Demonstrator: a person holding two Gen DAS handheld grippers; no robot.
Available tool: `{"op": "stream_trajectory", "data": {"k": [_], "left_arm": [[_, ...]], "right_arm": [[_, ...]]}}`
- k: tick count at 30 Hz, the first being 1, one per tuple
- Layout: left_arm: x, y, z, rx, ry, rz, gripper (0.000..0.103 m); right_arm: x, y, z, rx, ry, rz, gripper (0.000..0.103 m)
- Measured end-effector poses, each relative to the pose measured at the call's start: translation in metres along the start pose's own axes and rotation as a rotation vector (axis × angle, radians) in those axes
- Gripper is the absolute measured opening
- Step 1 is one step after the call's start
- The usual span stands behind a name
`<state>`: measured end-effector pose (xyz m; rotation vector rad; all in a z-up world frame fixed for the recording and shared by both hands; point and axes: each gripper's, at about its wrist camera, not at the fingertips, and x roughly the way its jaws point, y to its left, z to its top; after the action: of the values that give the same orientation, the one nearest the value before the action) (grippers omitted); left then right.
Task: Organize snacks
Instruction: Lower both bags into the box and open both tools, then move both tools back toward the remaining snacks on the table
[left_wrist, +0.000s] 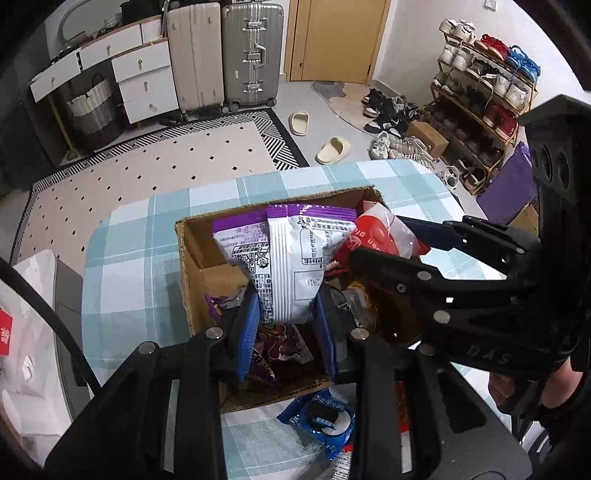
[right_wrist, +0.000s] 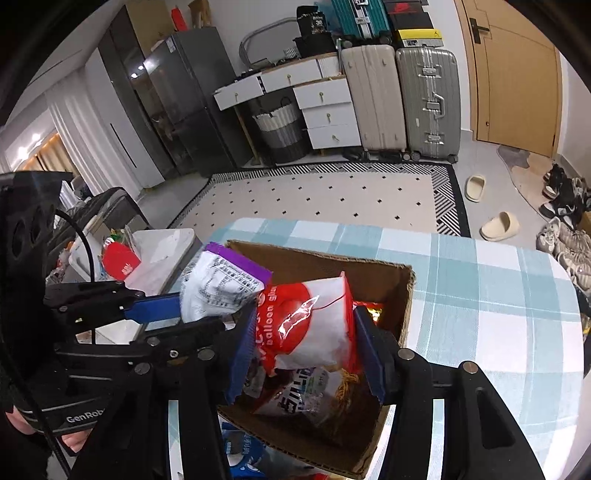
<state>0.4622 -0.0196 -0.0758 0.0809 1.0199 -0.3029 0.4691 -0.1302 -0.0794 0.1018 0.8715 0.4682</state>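
A cardboard box (left_wrist: 192, 258) stands on the blue plaid table (left_wrist: 140, 266); it also shows in the right wrist view (right_wrist: 404, 295). My left gripper (left_wrist: 286, 317) is shut on a purple-and-white snack bag (left_wrist: 284, 254), held over the box; the bag also shows in the right wrist view (right_wrist: 218, 284). My right gripper (right_wrist: 306, 343) is shut on a red-and-white snack bag (right_wrist: 314, 321), also over the box, right beside the purple bag. The right gripper (left_wrist: 391, 243) and its red bag (left_wrist: 376, 230) show in the left wrist view. More snack packs (right_wrist: 306, 398) lie inside the box.
A blue cookie pack (left_wrist: 325, 417) lies on the table just before the box. Beyond the table are a patterned rug (left_wrist: 166, 155), slippers (left_wrist: 332, 149), suitcases (left_wrist: 251, 51), a shoe rack (left_wrist: 480, 103) and a white side table (right_wrist: 162, 251).
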Motion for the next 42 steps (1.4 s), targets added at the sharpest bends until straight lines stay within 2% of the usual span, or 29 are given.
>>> {"op": "stream_trajectory", "data": {"k": [5, 7, 12, 15, 17, 18, 25, 33, 37, 42], "left_arm": [[-0.009, -0.006, -0.006, -0.002, -0.018, 0.009, 0.026], [-0.011, -0.009, -0.007, 0.003, -0.018, 0.023, 0.031], [-0.031, -0.012, -0.014, 0.009, -0.030, 0.046, 0.031], [-0.047, -0.012, -0.019, 0.010, -0.057, 0.061, 0.041], [-0.057, -0.013, -0.021, 0.009, -0.078, 0.075, 0.048], [-0.063, -0.013, -0.023, 0.010, -0.090, 0.082, 0.051], [-0.106, -0.015, -0.049, -0.001, -0.180, 0.124, 0.064], [-0.155, -0.025, -0.099, -0.009, -0.291, 0.175, 0.080], [-0.171, -0.033, -0.128, -0.015, -0.315, 0.181, 0.081], [-0.194, -0.043, -0.165, -0.023, -0.344, 0.190, 0.083]], "right_arm": [[0.005, -0.001, -0.002, -0.002, 0.026, -0.011, 0.055], [0.003, 0.000, -0.003, -0.003, 0.023, -0.018, 0.055], [-0.008, 0.004, -0.005, -0.020, 0.002, -0.036, 0.057], [-0.018, 0.004, -0.006, -0.009, -0.010, -0.028, 0.060], [-0.027, 0.005, -0.006, -0.013, -0.033, -0.022, 0.075], [-0.031, 0.006, -0.007, -0.020, -0.043, -0.024, 0.077], [-0.063, 0.013, -0.015, -0.019, -0.101, -0.012, 0.077], [-0.112, 0.022, -0.055, 0.007, -0.187, 0.037, 0.084], [-0.139, 0.033, -0.089, 0.013, -0.246, 0.065, 0.094], [-0.150, 0.041, -0.123, 0.038, -0.224, 0.086, 0.097]]}}
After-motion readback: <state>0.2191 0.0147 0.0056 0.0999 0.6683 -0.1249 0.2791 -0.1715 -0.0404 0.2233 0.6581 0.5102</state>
